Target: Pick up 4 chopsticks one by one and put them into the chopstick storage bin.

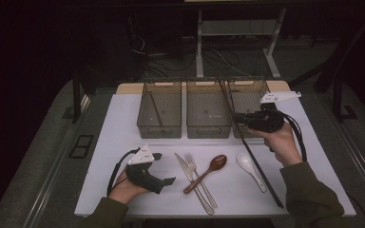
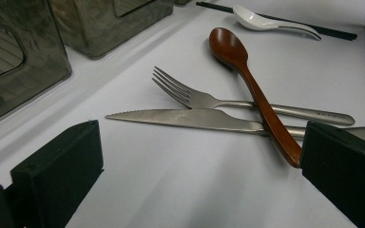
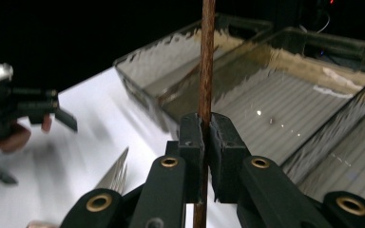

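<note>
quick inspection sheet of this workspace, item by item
surface: white table top, bare at its left part
job's things: brown chopstick clamped upright in the right hand-held gripper; one dark chopstick on the table; another in the left bin
clutter: knife, fork, wooden spoon crossing them, white spoon
grippers: left hand-held gripper open, low near the knife
cables: black cable loops from each gripper, right one
surroundings: dark room, wires on the floor behind the table
</note>
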`<state>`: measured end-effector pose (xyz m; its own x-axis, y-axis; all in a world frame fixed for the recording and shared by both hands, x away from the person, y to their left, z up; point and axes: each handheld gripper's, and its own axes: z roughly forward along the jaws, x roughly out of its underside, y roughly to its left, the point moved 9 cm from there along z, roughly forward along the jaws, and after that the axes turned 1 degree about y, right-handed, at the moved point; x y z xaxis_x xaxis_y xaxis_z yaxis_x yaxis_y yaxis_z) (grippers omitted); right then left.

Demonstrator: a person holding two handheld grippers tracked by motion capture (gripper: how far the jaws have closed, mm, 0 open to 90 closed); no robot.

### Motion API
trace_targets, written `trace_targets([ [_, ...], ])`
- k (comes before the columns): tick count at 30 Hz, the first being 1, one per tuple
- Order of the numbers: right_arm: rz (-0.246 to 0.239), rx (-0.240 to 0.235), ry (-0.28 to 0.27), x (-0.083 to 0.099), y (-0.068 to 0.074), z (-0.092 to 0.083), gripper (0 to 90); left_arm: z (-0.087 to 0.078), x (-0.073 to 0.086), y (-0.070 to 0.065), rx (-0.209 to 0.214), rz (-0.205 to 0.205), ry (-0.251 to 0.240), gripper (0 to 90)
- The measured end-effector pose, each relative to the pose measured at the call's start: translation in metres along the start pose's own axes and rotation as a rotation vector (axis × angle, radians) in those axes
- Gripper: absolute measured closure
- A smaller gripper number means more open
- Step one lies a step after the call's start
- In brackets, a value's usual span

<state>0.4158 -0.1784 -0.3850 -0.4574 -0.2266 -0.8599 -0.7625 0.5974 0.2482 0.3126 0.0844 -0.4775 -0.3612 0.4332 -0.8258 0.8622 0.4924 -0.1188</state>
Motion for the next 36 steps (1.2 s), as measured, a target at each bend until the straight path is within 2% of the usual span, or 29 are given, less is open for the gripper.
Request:
trace_targets([
  [7, 0.009, -0.002, -0.036, -0.023, 0.001, 0.017, 83.4, 0.002, -0.002, -0.001, 0.005, 0.02, 0.005, 0.0],
  [22, 0.046, -0.017, -0.096, -0.061, 0.003, 0.061, 83.4, 0.0, -0.004, -0.002, 0.012, 0.009, -0.011, 0.0],
  [31, 0.039, -0.012, -0.085, -0.081, 0.014, 0.1, 83.4, -0.001, -0.004, -0.001, 0.013, 0.01, -0.018, 0.0],
  [36, 0.061, -0.011, -0.087, -0.091, 0.017, 0.123, 83.4, -0.002, -0.005, -0.001, 0.015, 0.001, -0.026, 0.0],
])
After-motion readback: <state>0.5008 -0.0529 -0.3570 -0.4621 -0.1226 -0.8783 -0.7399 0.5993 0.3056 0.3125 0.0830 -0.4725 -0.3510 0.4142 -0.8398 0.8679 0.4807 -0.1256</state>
